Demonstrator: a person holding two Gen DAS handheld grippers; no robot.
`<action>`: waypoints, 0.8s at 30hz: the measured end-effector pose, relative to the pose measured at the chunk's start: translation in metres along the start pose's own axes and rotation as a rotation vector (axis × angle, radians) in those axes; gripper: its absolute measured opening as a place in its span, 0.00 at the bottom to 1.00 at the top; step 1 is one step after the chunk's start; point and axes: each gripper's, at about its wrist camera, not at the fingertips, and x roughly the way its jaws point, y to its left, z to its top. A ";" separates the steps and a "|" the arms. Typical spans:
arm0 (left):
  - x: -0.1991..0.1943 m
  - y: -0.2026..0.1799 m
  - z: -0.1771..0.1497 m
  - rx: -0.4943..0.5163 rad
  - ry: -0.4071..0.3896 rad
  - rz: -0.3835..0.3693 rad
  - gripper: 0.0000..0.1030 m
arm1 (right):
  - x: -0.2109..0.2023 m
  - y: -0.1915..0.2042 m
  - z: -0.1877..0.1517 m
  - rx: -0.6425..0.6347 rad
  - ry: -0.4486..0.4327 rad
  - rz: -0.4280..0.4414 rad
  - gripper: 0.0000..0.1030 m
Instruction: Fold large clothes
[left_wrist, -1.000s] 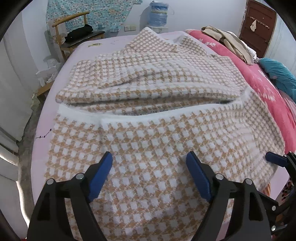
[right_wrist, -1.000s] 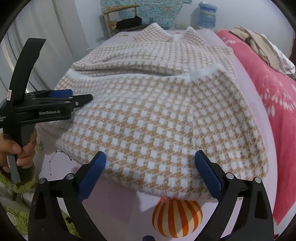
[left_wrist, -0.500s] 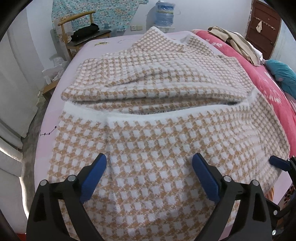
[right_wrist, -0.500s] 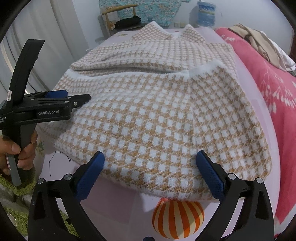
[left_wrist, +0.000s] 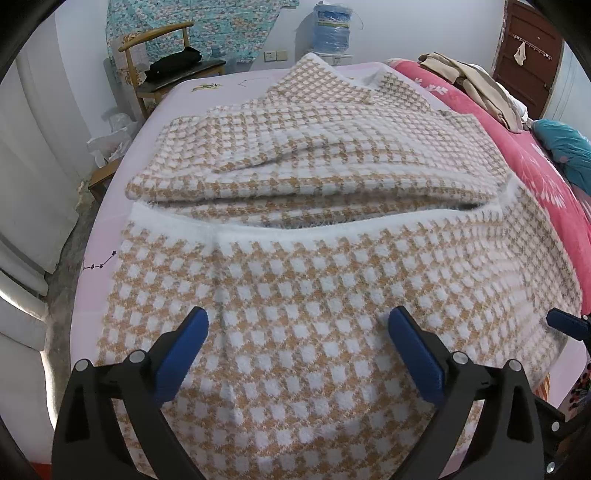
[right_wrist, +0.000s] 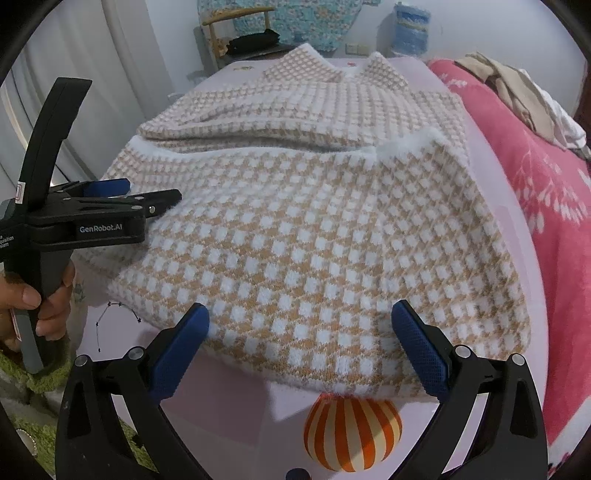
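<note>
A: Blue-padded left tongs (left_wrist: 297, 345), jaws opening over the checked sweater (left_wrist: 314, 280), nothing pinched. Right tongs (right_wrist: 300, 341) spread wide too, empty, above the near hem.

B: Sweater's position?

A: Flat on the pink bedsheet (right_wrist: 229, 413), hem folded up toward twelve o'clock, collar far. Fold edge runs nine to three. Right tongs sit nearer the hem; left ones seen at nine o'clock beside the sweater's edge.

B: Any writing?

A: "GenRobot.AI" on the left tool's side. Striped ball (right_wrist: 352, 432) at six.
</note>
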 end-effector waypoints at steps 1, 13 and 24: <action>0.000 0.000 0.000 0.000 0.000 0.000 0.94 | -0.001 0.000 0.001 -0.001 -0.004 -0.003 0.92; 0.000 0.000 0.000 0.000 -0.002 -0.004 0.94 | -0.013 -0.006 0.018 0.038 -0.056 -0.003 0.92; 0.004 0.006 -0.002 0.001 -0.008 -0.045 0.95 | -0.005 -0.015 0.028 0.123 -0.056 -0.008 0.92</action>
